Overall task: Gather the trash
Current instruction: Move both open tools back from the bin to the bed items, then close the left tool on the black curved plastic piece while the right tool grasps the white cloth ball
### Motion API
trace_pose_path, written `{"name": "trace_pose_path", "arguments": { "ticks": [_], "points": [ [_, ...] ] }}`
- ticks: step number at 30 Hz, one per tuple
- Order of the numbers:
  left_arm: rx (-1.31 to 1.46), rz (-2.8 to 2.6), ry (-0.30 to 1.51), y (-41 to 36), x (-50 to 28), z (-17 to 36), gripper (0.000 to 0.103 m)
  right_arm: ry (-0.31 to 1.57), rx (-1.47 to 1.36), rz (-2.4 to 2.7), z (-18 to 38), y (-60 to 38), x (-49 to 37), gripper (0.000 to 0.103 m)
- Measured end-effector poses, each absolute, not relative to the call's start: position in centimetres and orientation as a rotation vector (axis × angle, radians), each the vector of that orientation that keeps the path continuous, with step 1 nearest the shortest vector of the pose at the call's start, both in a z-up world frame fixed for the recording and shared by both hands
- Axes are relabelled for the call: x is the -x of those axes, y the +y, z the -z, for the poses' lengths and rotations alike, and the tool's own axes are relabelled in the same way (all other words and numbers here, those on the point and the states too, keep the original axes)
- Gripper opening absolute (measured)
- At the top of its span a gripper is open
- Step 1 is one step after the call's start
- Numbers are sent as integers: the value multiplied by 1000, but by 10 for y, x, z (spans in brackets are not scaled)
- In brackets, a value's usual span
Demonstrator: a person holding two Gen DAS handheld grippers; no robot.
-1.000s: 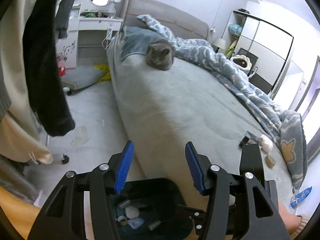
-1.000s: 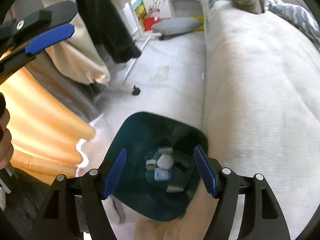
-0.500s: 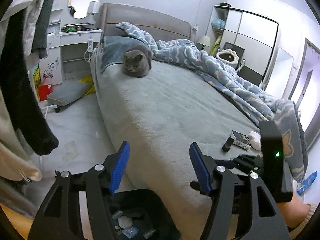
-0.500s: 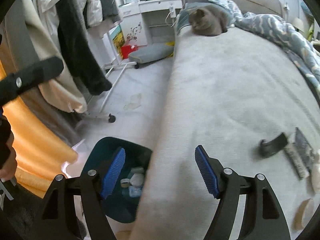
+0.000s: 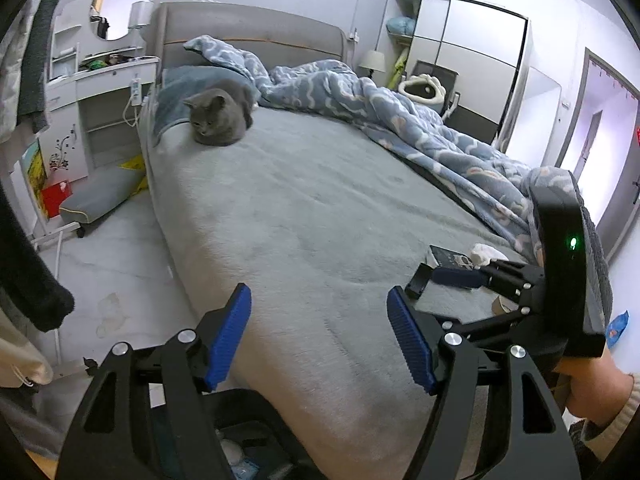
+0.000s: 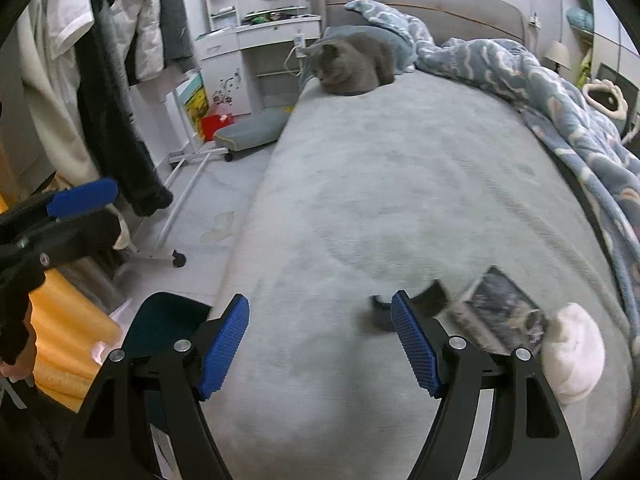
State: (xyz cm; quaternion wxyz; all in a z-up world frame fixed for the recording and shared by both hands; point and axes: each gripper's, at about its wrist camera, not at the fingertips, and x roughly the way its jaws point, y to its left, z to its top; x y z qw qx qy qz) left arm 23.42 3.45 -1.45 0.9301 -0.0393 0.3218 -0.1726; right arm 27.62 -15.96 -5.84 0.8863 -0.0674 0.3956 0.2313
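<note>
Trash lies on the grey bed near its foot: a curved black piece (image 6: 430, 300), a dark flat packet (image 6: 500, 312) and a crumpled white tissue (image 6: 572, 356). The black piece (image 5: 418, 282), the packet (image 5: 448, 258) and the tissue (image 5: 486, 252) also show in the left wrist view. My right gripper (image 6: 320, 344) is open and empty above the bed, just left of the black piece. My left gripper (image 5: 320, 336) is open and empty over the bed's edge. The dark teal bin (image 6: 168, 320) stands on the floor beside the bed, with trash inside (image 5: 236, 452).
A grey cat (image 5: 220, 120) sits at the head of the bed (image 5: 304, 208). A blue patterned duvet (image 5: 420, 128) is bunched along the right side. A clothes rack with hanging coats (image 6: 120, 92) stands left. A blue wrapper (image 5: 618, 326) lies on the floor.
Both grippers rose from over the bin and swung right over the bed. The right gripper came close to the black piece and the tissue.
</note>
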Motion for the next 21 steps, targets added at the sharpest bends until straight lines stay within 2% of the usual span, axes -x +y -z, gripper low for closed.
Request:
{"name": "trace_pose_path", "arguments": {
  "ticks": [21],
  "points": [
    [46, 514, 752, -49, -283, 54, 74, 817, 95, -380, 57, -262, -308, 75]
  ]
}}
